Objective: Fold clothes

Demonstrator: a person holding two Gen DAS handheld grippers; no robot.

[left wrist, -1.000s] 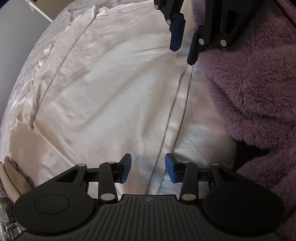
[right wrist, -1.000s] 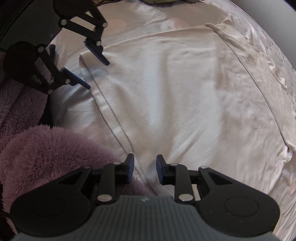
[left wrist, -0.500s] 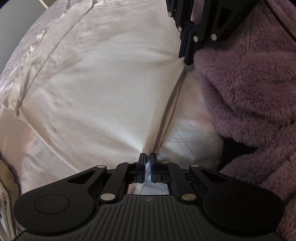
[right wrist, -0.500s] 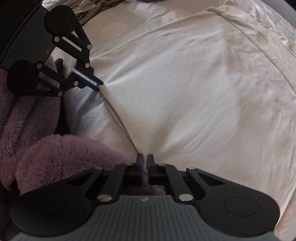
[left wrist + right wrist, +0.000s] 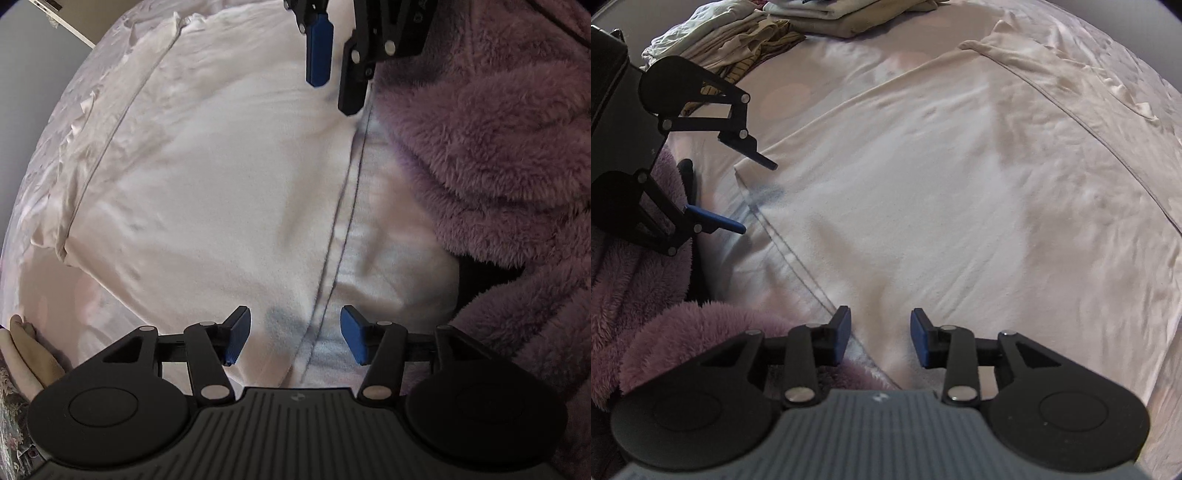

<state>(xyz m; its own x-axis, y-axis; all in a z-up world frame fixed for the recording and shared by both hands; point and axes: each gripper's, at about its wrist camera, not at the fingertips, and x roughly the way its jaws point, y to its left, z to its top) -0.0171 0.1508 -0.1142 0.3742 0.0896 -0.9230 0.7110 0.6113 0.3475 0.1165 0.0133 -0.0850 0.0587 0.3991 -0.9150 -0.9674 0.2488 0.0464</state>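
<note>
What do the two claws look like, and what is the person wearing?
Both are alike: the left claw and right claw have black linkage arms with silver rivets, blue pads on the fingers, round black discs either side and a ribbed grey body. The person wears a fluffy purple fleece sleeve.

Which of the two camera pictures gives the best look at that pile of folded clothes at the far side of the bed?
The right wrist view: the pile of folded clothes lies along its top edge. The left wrist view shows none of it that I can identify.

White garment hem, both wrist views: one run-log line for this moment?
left gripper: open | right gripper: open | white garment: flat, ungrasped | hem: between both grippers' fingers
</note>
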